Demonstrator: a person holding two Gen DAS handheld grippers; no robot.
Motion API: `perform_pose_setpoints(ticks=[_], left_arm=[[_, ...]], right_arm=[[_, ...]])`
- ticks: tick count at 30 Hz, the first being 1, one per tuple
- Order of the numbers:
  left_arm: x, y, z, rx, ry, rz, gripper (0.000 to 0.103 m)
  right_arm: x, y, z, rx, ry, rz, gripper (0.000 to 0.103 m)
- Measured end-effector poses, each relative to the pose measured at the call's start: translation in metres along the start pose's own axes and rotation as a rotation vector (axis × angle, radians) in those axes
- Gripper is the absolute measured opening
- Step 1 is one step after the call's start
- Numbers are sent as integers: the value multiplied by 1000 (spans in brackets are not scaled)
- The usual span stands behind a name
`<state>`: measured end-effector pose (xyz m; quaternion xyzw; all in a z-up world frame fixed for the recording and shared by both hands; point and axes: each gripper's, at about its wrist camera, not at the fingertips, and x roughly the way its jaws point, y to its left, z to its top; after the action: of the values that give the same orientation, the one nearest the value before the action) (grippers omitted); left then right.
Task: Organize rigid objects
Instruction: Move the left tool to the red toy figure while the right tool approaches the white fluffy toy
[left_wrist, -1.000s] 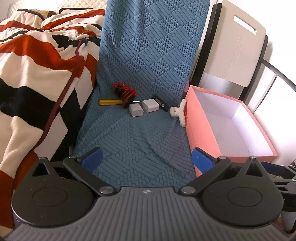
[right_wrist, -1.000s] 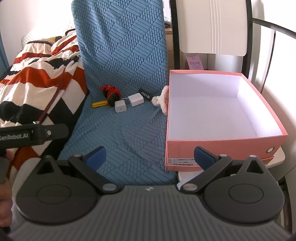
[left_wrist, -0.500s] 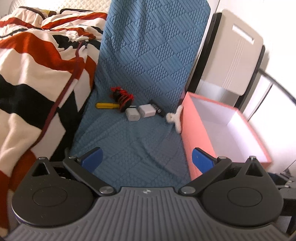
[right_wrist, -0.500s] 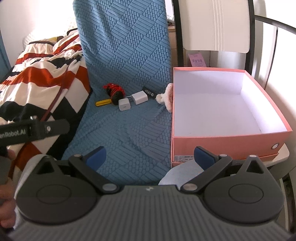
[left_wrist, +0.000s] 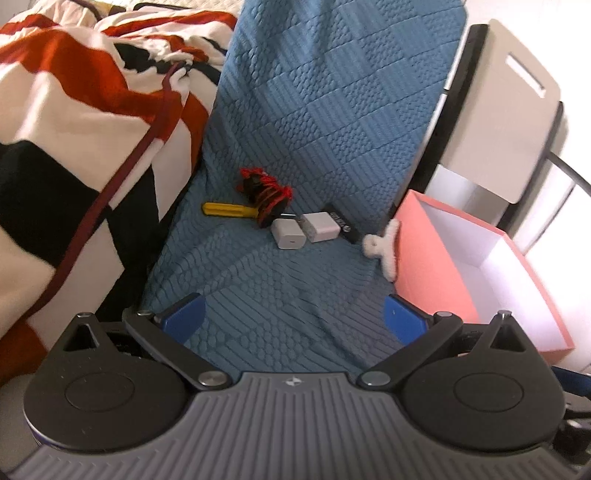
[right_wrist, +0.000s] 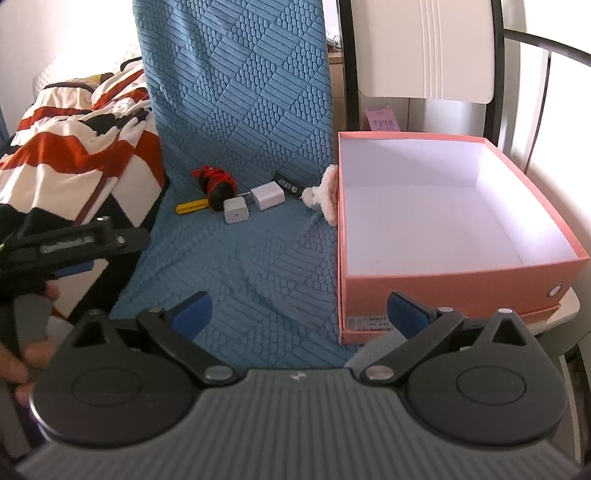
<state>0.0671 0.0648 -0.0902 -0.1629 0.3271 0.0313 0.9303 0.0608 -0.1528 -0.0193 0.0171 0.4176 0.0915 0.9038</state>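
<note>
— What lies on the blue quilted cover (left_wrist: 295, 302)?
— Yellow-handled tool (left_wrist: 226, 209), red-black bundle (left_wrist: 266, 199), two white plastic chargers (left_wrist: 306, 232), fluffy white clip (left_wrist: 380, 248), against the pink cardboard box (right_wrist: 436, 295).
— Grippers?
— Left gripper (left_wrist: 293, 315) and right gripper (right_wrist: 300, 309) spread wide, empty.

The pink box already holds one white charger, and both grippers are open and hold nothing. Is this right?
Not quite. The right wrist view shows the pink box empty; both white chargers lie on the blue cloth. The left gripper and right gripper are open and hold nothing.
</note>
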Motion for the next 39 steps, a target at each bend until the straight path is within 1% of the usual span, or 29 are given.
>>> perform_pose_setpoints(ticks=[4,7,10,14,17,18,19,20,21,23,25,28,30,36,39], left_arm=[[28,12,4,-12,1,-5,103],[48,20,9,-24,18,-15,103],[66,27,13,-28,36,-28,103],[86,32,22,-30,48,-37,103],[100,35,29,-32,54,-59,103],[104,35,31,-30,53,-58,103],[108,35,32,-28,57,-59,103],[114,36,35,-32,62,-62,103],[118,37,38,-37,66,-69,103],[127,40,42,-54,74,-87,103],[136,43,48,-78,85,-98,103],[150,50,57,-112,101,-114,103],[159,54,63,-119,108,-111,103],[191,64,79,-154,135,-107,103],[207,68,86,-171,150,-110,103]], right_arm=[[11,12,1,-29,-52,-32,103],[22,23,5,-71,-81,-29,103],[32,33,8,-110,-119,-49,103],[48,41,13,-132,-139,-9,103],[62,51,15,-178,-145,-15,95],[68,55,15,-196,-148,-17,91],[72,58,15,-209,-152,-21,84],[77,61,15,-220,-156,-33,81],[82,65,16,-236,-154,-45,75],[92,70,16,-257,-152,-58,73],[102,75,17,-270,-156,-69,68],[118,83,20,-305,-163,-88,64],[127,86,22,-318,-170,-103,61],[158,89,35,-320,-147,-128,57],[172,86,42,-321,-158,-150,57]])
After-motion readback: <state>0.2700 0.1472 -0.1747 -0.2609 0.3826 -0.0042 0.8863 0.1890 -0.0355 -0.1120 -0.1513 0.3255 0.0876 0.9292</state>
